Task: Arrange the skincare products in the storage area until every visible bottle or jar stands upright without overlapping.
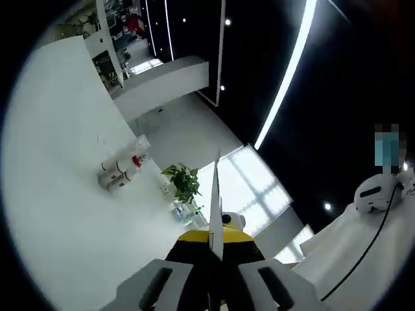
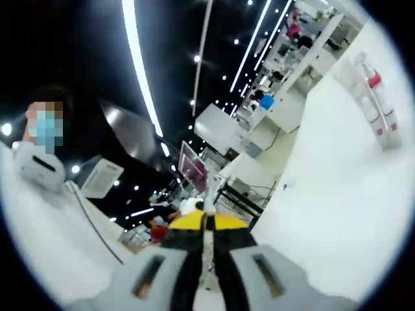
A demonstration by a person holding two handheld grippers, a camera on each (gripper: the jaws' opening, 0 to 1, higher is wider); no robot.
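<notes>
Across both views the grippers point up and away from any work surface: ceiling light strips [image 1: 285,78], white walls [image 1: 58,194], no storage area or skincare bottle that I can make out. So the task's things lie somewhere out of frame, and I can't tell which way from either gripper.

Left gripper view: white wall fills the left half, a wall-mounted unit with a red fitting [image 1: 123,167] at centre left, a green plant [image 1: 183,181] just right of it. Person in white [image 1: 376,194] at the right edge, a dark cable running down from them.

Right gripper view: white wall on the right, another red-fitted wall unit [image 2: 375,97] upper right, person in white [image 2: 39,168] at left.

Left gripper [image 1: 216,249] at bottom centre: jaws pressed together, nothing between them. Right gripper [image 2: 209,243] at bottom centre: jaws likewise closed up, empty.

My read: both arms sit raised and tilted, neither visibly nearer the products. Next move needs both grippers brought down to find the bottles first; nearer hand and bottle axis can't be judged yet.
</notes>
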